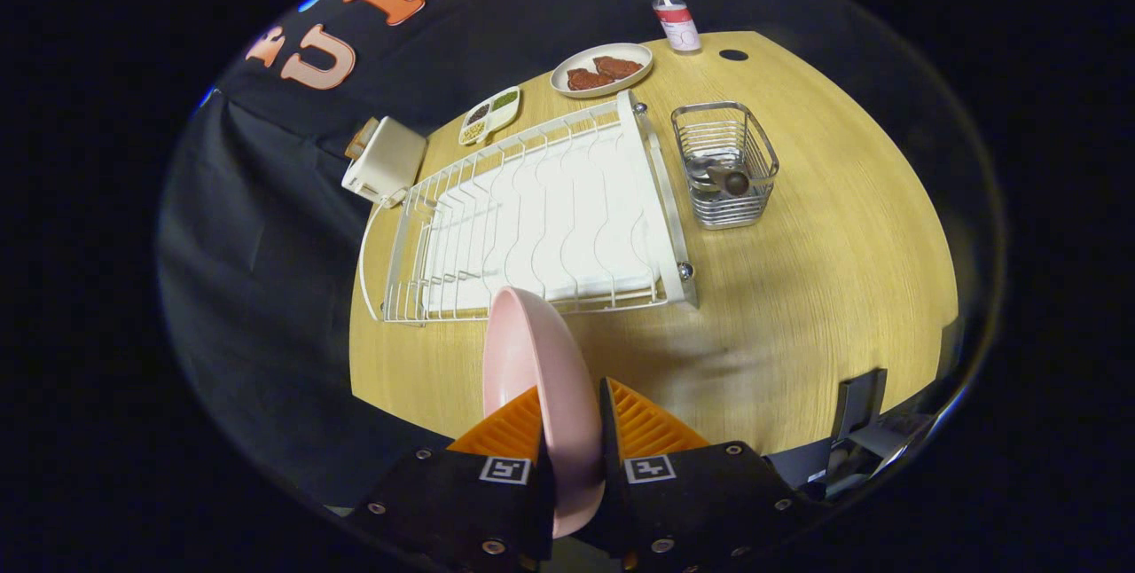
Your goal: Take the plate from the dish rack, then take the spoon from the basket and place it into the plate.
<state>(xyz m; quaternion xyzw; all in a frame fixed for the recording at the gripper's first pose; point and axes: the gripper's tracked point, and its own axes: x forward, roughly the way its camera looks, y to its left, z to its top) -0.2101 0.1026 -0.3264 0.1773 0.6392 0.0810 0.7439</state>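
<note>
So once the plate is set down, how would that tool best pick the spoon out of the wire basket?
A guess: come straight down from above and pinch the spoon across whatever part lies highest. The basket is open only at its top, its wire walls block the sides, and the spoon lies low inside. Its handle is hard to make out here. The tool is now shut on the pink plate.

One gripper (572, 431) was present, its two fingers closed on the rim of one pink plate (532, 360) standing on edge between them. Beyond the fingers lay one white dish rack (532, 218), and to its right one wire basket (725, 165) containing one spoon (723, 178). Farther off stood one bottle (677, 19), one plate of food (602, 69), one divided condiment dish (489, 115) and one white box (386, 160). All rested on one wooden table (825, 271).
</note>
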